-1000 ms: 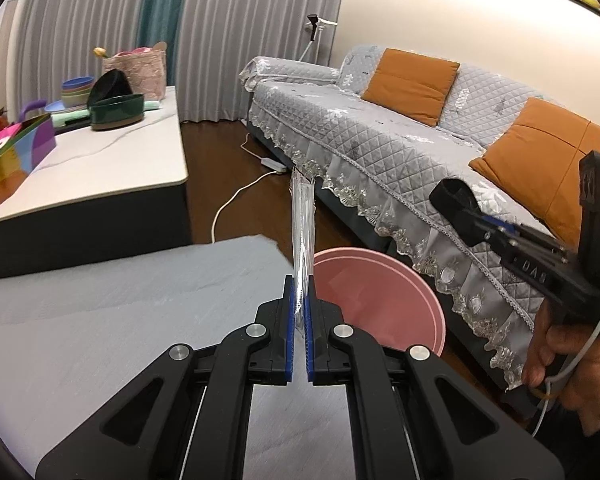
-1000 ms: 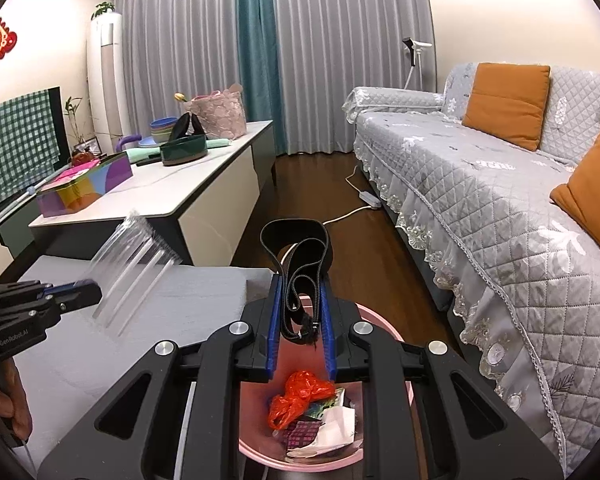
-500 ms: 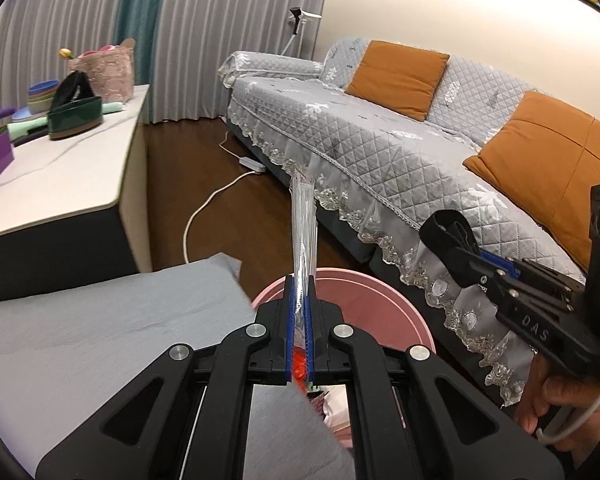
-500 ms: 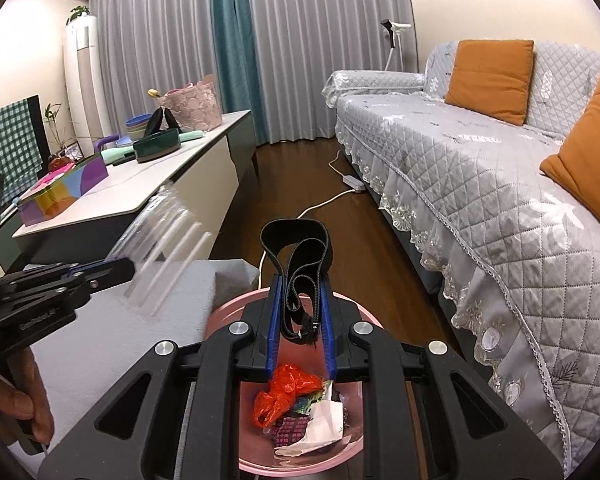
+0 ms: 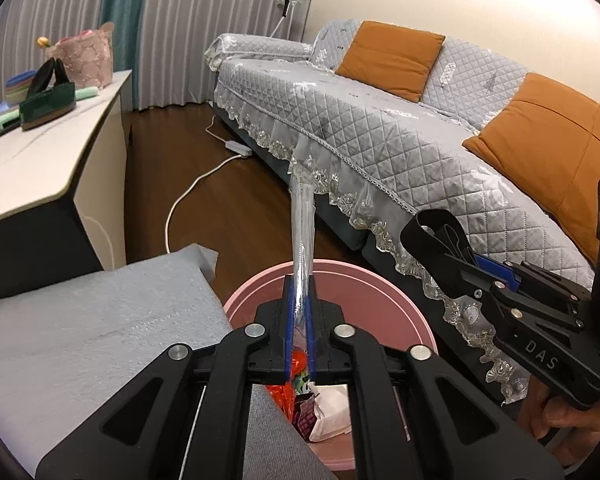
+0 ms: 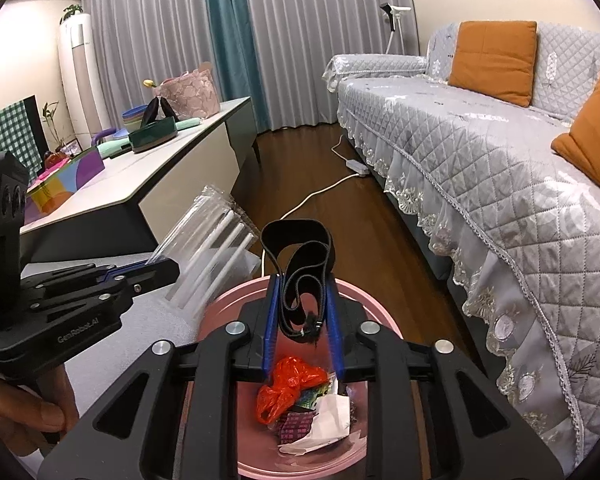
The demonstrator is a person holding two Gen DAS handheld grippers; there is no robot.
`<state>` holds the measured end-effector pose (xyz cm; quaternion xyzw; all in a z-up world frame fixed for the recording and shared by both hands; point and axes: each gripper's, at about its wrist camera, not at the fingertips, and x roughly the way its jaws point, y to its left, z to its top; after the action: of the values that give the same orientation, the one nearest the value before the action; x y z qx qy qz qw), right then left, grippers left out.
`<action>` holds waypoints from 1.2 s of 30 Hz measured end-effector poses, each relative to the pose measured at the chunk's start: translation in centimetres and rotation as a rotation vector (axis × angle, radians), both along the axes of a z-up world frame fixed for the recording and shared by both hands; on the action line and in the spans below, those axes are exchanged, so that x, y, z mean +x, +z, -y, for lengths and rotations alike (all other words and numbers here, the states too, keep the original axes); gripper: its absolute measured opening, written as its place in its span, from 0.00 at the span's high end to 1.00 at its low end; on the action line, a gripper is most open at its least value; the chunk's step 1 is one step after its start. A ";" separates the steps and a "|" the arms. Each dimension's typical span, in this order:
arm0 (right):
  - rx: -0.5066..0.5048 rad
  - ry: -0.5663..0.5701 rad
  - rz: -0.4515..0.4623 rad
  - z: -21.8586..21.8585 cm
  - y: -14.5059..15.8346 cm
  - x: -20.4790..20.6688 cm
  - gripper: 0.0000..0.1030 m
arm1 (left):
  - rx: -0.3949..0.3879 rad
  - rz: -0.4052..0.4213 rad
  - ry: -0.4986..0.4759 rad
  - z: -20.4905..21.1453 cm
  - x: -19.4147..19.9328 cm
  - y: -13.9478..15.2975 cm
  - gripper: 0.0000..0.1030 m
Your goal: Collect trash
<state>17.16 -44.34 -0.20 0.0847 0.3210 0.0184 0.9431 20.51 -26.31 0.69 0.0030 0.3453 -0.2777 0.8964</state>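
- The left gripper (image 5: 299,332) hangs over the near-left rim of the pink bin (image 5: 384,280), and its jaws have just been opening a little. The clear plastic packet (image 5: 302,240) stands upright between the blue pads, which lie close on both sides of it; it looks pinched there, though the hold is loosening.
- From the right wrist view that packet (image 6: 208,248) shows flat, with white sticks inside it, jutting from the left gripper's (image 6: 168,270) tip above the bin's (image 6: 228,300) left rim.
- The right gripper (image 6: 300,320) is above the middle of the bin, and its jaws have just been opening too. A looped black strap (image 6: 300,252) sits between them; its sides lie near the blue pads, and I cannot tell whether they press on it.
- In the left wrist view the right gripper (image 5: 466,264) reaches in from the right with the strap (image 5: 428,232) looping out past its tip, above the bin's right rim.
- On the bin's floor lie a red plastic bag (image 6: 288,384), white crumpled paper (image 6: 328,420) and a dark patterned wrapper (image 6: 296,424).
- A grey padded surface (image 5: 80,320) touches the bin's left side.
- A grey quilted sofa (image 6: 480,152) with orange cushions (image 6: 492,60) runs along the right.
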 end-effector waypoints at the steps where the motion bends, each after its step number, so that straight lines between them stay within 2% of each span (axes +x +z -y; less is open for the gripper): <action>1: 0.003 0.000 -0.004 0.1 -0.1 0.0 0.57 | 0.000 -0.003 -0.002 0.0 0.1 -0.1 0.83; 2: 0.006 -0.003 -0.003 0.1 -0.1 0.0 0.47 | 0.004 -0.002 0.000 0.0 0.2 -0.2 0.73; 3: 0.010 -0.006 -0.002 0.2 -0.2 0.0 0.45 | 0.009 -0.001 0.005 0.0 0.2 -0.3 0.67; 9: 0.045 -0.041 -0.022 1.2 -0.5 0.1 0.39 | 0.006 -0.006 0.026 -1.0 0.0 -0.1 0.64; 10: 0.049 -0.047 -0.021 1.4 -0.5 0.0 0.35 | 0.006 -0.004 0.033 -1.4 -0.3 0.2 0.63; 12: 0.054 -0.056 -0.013 1.4 -0.2 -0.1 0.27 | 0.010 0.006 0.048 -2.0 -0.9 0.7 0.41; 14: 0.057 -0.059 -0.008 1.3 0.1 -0.3 0.22 | 0.019 0.025 0.068 -2.9 -2.0 1.3 0.34; 16: 0.053 -0.055 0.004 1.0 0.5 -0.7 0.18 | 0.030 0.030 0.081 -3.8 -3.1 1.9 0.33; 18: 0.044 -0.054 0.026 0.5 1.3 -1.2 0.12 | 0.035 0.035 0.104 -5.1 -4.5 2.6 0.21; 20: 0.025 -0.058 0.044 -0.1 2.2 -2.0 0.05 | 0.035 0.047 0.124 -6.2 -5.8 3.3 0.18; 25: 0.010 -0.037 0.065 -1.8 4.1 -4.9 0.05 | 0.030 0.092 0.160 -9.7 -9.7 5.7 0.09; 31: 0.005 -0.057 0.063 -3.8 6.6 -8.6 0.05 | 0.006 0.100 0.207 -13.8 -14.6 7.4 0.08; 36: 0.005 -0.041 0.077 -6.4 8.0 -12.2 0.05 | 0.009 0.118 0.246 -16.3 -18.6 7.6 0.08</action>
<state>4.92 -37.92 7.75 0.0929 0.2828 0.0033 0.9547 1.94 -10.06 8.31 -0.0190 0.2910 -0.1637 0.9424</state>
